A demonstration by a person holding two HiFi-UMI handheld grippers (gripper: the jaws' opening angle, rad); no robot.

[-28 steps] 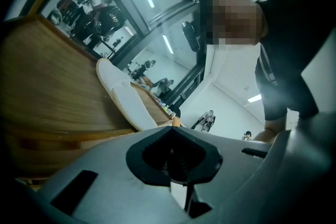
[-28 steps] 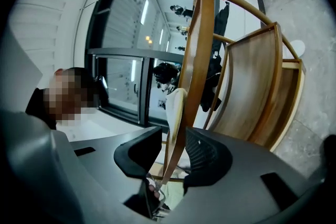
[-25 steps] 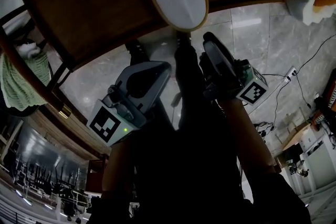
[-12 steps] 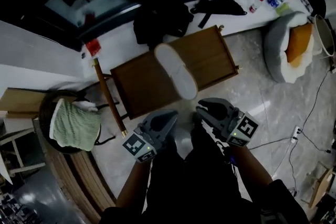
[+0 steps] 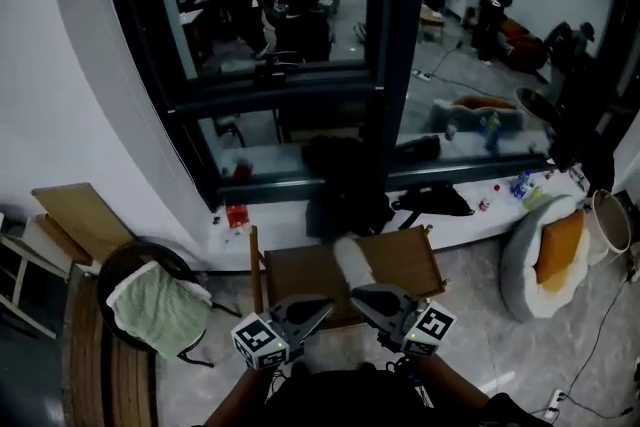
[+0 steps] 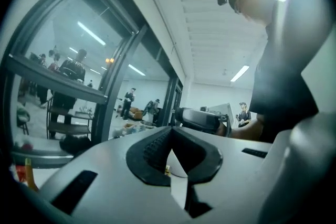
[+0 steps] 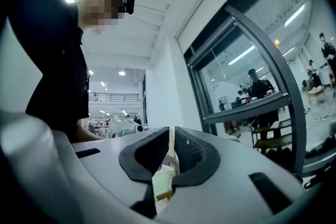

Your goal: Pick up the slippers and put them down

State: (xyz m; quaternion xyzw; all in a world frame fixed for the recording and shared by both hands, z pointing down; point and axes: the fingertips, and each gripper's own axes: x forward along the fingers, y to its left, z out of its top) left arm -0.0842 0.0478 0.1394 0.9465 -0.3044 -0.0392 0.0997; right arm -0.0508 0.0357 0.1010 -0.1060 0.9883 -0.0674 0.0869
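One white slipper [image 5: 352,265] lies on the brown wooden table [image 5: 300,275], low in the head view. Both grippers are held level above the table's near edge, well clear of the slipper. My left gripper [image 5: 322,307] is empty, and in the left gripper view its jaws [image 6: 170,131] meet at the tips. My right gripper [image 5: 355,293] is empty too. In the right gripper view its jaws [image 7: 171,131] are closing and almost together, with nothing between them. No second slipper shows.
A green towel [image 5: 160,310] is draped over a round dark seat at the left. A grey pet bed with an orange cushion [image 5: 548,255] sits at the right. A glass wall [image 5: 300,35] with people behind it stands beyond the table, with dark bags [image 5: 345,185] along its sill.
Both grippers have risen far from the table, which now looks small and distant. The slipper stays on the table. The right gripper has rolled and its jaws have narrowed.
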